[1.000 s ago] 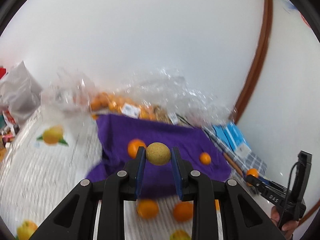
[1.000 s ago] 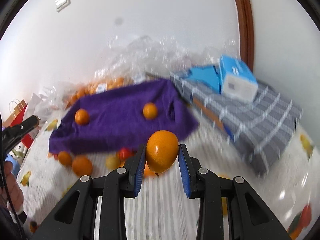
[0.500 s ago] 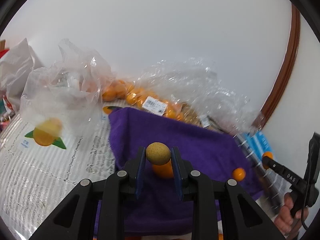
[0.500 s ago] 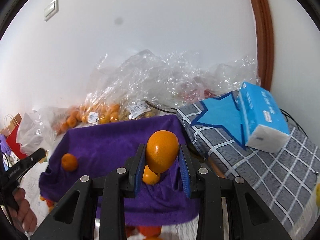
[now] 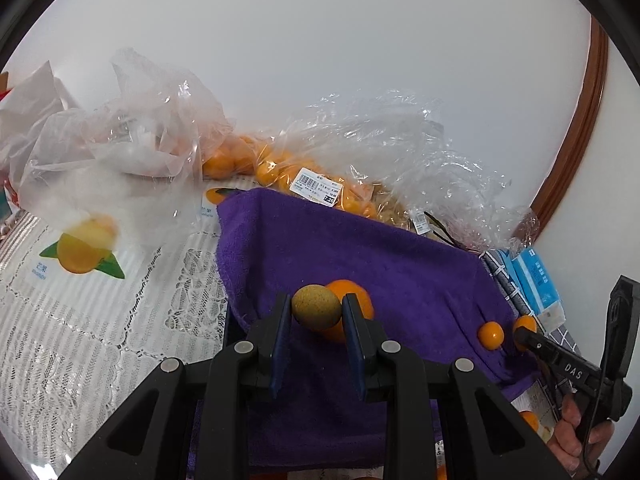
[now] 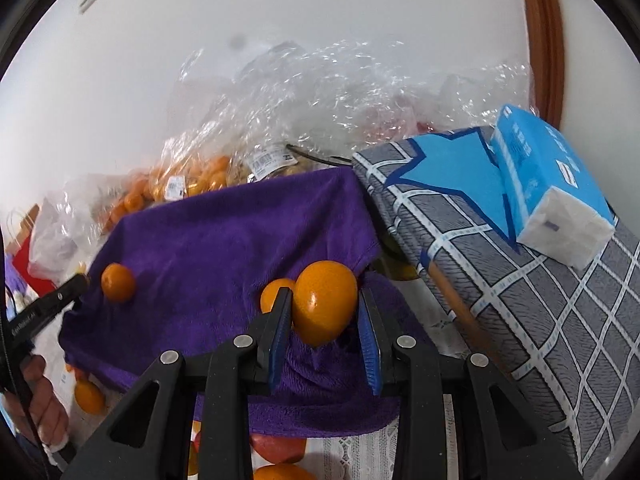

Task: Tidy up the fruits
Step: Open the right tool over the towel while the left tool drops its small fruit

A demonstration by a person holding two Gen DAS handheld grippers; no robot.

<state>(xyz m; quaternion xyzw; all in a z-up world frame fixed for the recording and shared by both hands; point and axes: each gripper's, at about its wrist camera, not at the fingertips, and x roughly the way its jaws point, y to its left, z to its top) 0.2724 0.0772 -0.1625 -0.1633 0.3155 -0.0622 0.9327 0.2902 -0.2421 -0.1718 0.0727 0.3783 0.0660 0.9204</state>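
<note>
My left gripper (image 5: 316,314) has its jaws closed narrow on a small round speckled yellow-green fruit (image 5: 316,307), pinched between the blue pads above the purple fleece towel (image 5: 352,248). My right gripper (image 6: 325,312) has its jaws clamped on a large glossy orange (image 6: 325,306), held above the towel's right edge.

Taking the towel as my landmark: a loose orange (image 5: 354,294) lies on it straight behind the speckled fruit, partly hidden by it. A smaller orange (image 5: 491,335) sits on the towel near its right edge, just beside the tip of my right gripper as the left camera sees it. From the right camera, that smaller one shows just left of the orange I hold, and the first rests near the towel's left edge.

Behind the towel, crumpled clear plastic bags (image 5: 384,152) lean against the white wall, with bagged small oranges (image 5: 276,168) inside carrying price labels. To the towel's right lies a grey checked cushion with a blue star (image 6: 500,240), and a blue pack of tissues (image 6: 552,184) rests on top of it. To the towel's left the white lace tablecloth (image 5: 88,320) covers the table. More oranges and a red fruit (image 6: 278,446) lie on the cloth just in front of the towel's near edge.
</note>
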